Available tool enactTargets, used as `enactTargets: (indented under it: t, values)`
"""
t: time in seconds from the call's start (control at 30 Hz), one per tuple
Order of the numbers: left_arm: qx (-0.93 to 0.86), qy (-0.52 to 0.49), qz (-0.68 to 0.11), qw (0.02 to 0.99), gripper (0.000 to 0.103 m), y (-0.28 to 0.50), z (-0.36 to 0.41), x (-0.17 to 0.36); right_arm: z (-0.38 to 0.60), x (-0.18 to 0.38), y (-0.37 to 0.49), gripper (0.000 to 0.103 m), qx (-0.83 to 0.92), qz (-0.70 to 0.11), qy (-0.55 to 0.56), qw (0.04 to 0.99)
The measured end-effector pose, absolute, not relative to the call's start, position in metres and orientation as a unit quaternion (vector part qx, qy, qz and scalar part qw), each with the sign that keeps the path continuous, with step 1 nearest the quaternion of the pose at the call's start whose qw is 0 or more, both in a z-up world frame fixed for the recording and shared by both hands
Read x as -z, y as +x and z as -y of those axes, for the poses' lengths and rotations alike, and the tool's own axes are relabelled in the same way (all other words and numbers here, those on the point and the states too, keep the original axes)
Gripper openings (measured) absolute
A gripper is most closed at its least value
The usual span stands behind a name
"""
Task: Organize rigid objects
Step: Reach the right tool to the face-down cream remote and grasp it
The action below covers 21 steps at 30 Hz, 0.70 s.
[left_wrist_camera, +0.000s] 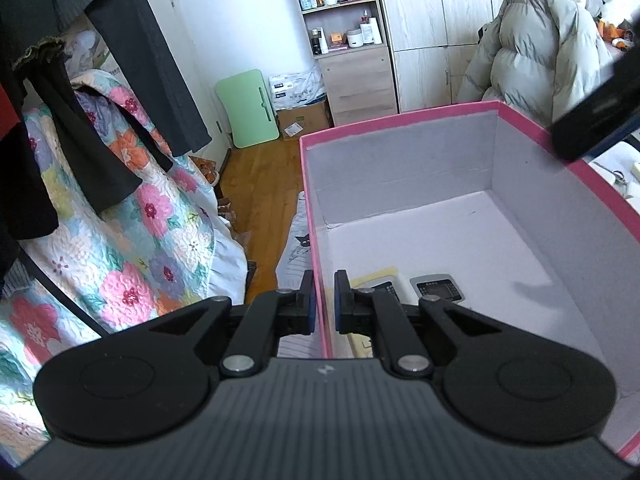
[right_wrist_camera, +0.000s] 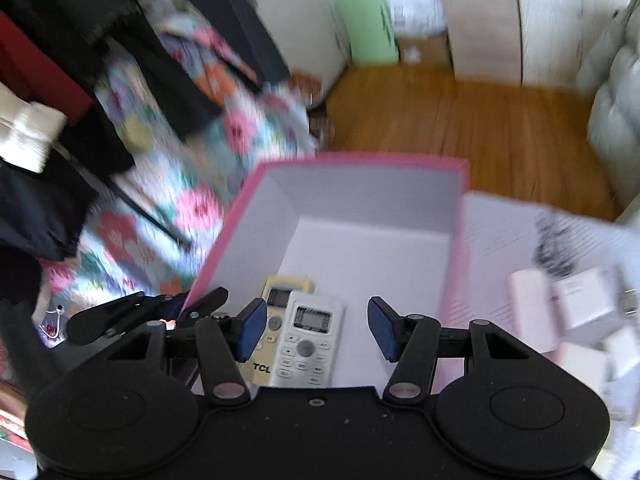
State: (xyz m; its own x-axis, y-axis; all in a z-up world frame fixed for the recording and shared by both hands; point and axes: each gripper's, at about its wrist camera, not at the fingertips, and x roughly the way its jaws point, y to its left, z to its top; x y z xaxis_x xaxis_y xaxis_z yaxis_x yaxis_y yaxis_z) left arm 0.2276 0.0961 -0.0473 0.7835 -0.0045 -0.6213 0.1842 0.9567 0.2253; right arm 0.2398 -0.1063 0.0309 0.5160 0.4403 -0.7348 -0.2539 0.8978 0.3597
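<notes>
A pink box with a pale grey inside stands open. My left gripper is shut on the box's left wall, one blue pad on each side; the right wrist view shows it clamped there too. Two remotes lie side by side on the box floor at the near end: a white remote and a yellow remote. Their tops show past my left fingers as the white remote and the yellow remote. My right gripper hangs open above them, holding nothing. The right wrist view is motion-blurred.
Several small white and pale pink boxes lie right of the pink box. A floral quilt and hanging dark clothes are on the left. Beyond are wood floor, a puffy grey coat and a shelf unit.
</notes>
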Motion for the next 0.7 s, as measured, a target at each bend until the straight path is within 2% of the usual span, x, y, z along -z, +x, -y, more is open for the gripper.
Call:
enactTargets:
  t: [0.2, 0.37, 0.7]
  values:
    - [0.048, 0.137, -0.324, 0.935, 0.006, 0.226, -0.095, 0.047, 0.161, -0.035, 0.192, 0.063, -0.167, -0.403, 0.061, 0.898]
    - [0.045, 0.146, -0.324, 0.934, 0.006, 0.227, -0.094, 0.046, 0.197, -0.008, 0.161, 0.064, -0.151, -0.414, 0.028, 0.897]
    - [0.043, 0.147, -0.324, 0.934, 0.006, 0.226, -0.092, 0.046, 0.191, 0.047, 0.159, 0.069, -0.237, -0.437, -0.163, 0.853]
